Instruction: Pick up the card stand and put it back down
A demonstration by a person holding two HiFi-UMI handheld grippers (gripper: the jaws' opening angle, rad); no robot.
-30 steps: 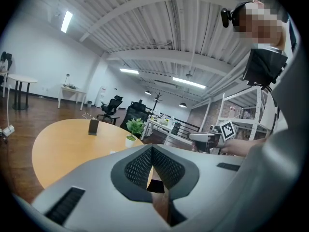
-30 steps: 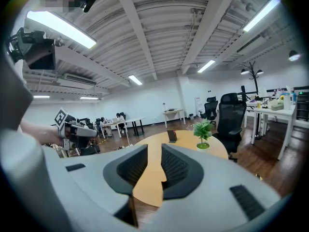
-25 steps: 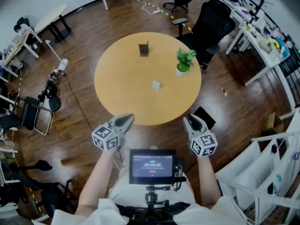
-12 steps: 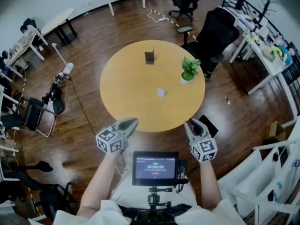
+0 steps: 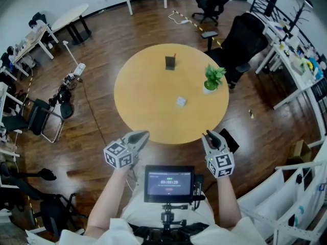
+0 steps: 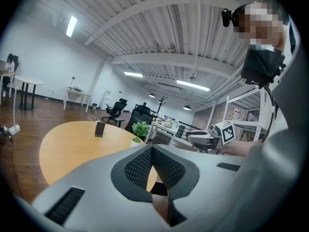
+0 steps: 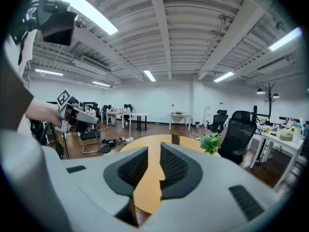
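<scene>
Your left gripper (image 5: 144, 134) hangs just off the near edge of the round desk (image 5: 138, 101), fingers (image 6: 140, 166) pinched together with nothing in them. The card stand (image 5: 170, 62) is upright way over on the far side of the desk, well apart from both grippers. A bit right of it and closer to you there's a small white thing (image 5: 181, 101), then the potted plant (image 5: 212, 78) near the right rim. Your right gripper (image 5: 208, 133) sits at the near edge too, fingers (image 7: 176, 166) partly apart and empty, just desk showing through the gap.

Honestly this could be you lining up to go get the stand, or you backed off with it already set down again — can't tell which. Either way it looks tall and narrow, so I'd guess it tips easily. Any work around it wants a straight line clear of the plant leaves and a square, gentle hold.
</scene>
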